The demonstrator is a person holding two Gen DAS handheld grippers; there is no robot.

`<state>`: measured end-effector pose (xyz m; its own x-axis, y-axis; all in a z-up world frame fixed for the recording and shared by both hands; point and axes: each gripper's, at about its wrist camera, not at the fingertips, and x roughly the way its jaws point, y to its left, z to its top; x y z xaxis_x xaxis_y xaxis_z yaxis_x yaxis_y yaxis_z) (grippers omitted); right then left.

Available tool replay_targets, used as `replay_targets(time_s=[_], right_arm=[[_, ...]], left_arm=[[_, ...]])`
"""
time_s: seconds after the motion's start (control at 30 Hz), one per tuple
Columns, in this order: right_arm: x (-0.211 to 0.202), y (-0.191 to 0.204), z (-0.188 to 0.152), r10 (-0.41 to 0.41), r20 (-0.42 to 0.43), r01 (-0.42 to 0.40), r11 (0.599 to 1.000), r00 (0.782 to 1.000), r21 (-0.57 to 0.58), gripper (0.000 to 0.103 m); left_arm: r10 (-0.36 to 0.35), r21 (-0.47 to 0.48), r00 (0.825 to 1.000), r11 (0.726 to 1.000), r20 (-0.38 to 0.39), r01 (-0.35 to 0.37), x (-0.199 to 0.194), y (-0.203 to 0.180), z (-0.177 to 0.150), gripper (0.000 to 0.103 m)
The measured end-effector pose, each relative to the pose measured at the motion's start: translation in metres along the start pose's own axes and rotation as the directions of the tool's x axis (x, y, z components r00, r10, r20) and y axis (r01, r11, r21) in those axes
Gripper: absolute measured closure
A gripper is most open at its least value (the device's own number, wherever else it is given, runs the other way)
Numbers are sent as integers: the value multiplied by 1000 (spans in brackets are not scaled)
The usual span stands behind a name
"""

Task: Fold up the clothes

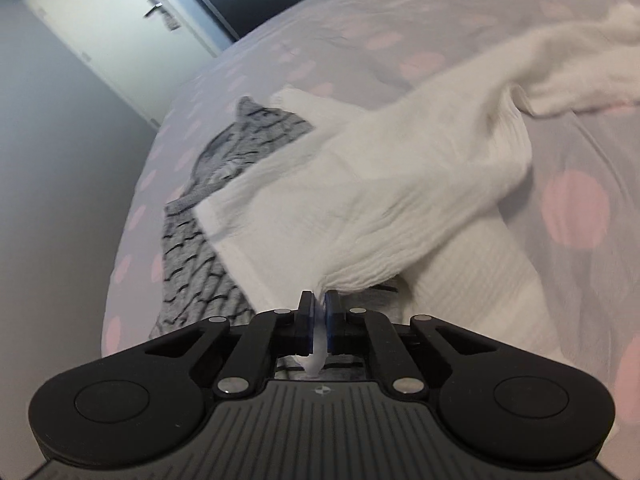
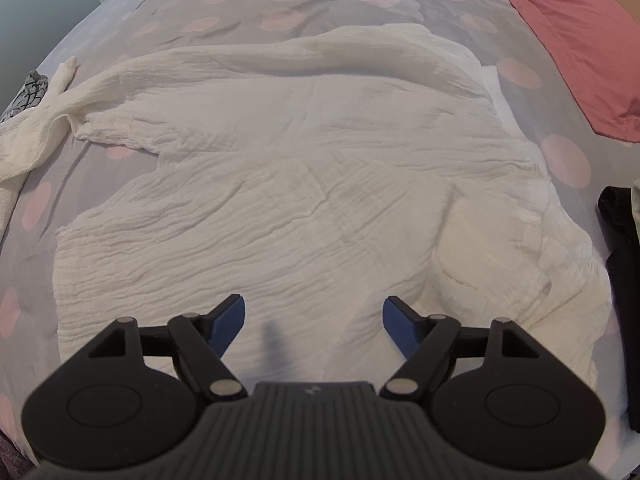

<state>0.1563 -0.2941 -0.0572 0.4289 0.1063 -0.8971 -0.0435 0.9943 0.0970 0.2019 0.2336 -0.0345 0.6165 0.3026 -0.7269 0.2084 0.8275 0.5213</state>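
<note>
A white crinkled garment [image 2: 304, 184] lies spread on the bed, its long sleeve [image 2: 44, 120] stretched off to the left. In the left wrist view my left gripper [image 1: 319, 300] is shut on the end of that sleeve [image 1: 400, 184], which is lifted and drawn taut toward the body of the garment at the upper right. My right gripper [image 2: 314, 320] hovers open just above the garment's near hem, nothing between its blue pads [image 2: 230, 320].
A grey patterned garment [image 1: 224, 184] lies under the sleeve near the bed's left edge, with a folded white cloth [image 1: 492, 280] beside it. The grey bedcover [image 2: 360, 4] has pink dots. A pink pillow [image 2: 580, 28] lies far right; dark clothing [image 2: 624, 280] sits at the right edge. A white door [image 1: 108, 20] stands beyond the bed.
</note>
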Motion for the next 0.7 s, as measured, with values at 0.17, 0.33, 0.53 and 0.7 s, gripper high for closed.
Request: replay_targets(time_s=[0.17,0.33,0.53,0.7], right_arm=[[1,-5,-1,-11,0,11,1000,1000,6,24],[-6,-17,-7,-29,7,29,999,1000,21,24],[-31,-43,-16,-44,60,39,996,997,86,24],[-50,-60,-32,-36,95,25,993,995,115,26]], left_arm=[[37,-49,999,998,-31,-38,-5,15,-4,100],[74,-89,995,993,-67,-79,-6,29,-11,99],[96,-133,993,986,-69,-105,-19,38,-8,91],[31,-148,999,989,25,-27,-56,18,10,87]])
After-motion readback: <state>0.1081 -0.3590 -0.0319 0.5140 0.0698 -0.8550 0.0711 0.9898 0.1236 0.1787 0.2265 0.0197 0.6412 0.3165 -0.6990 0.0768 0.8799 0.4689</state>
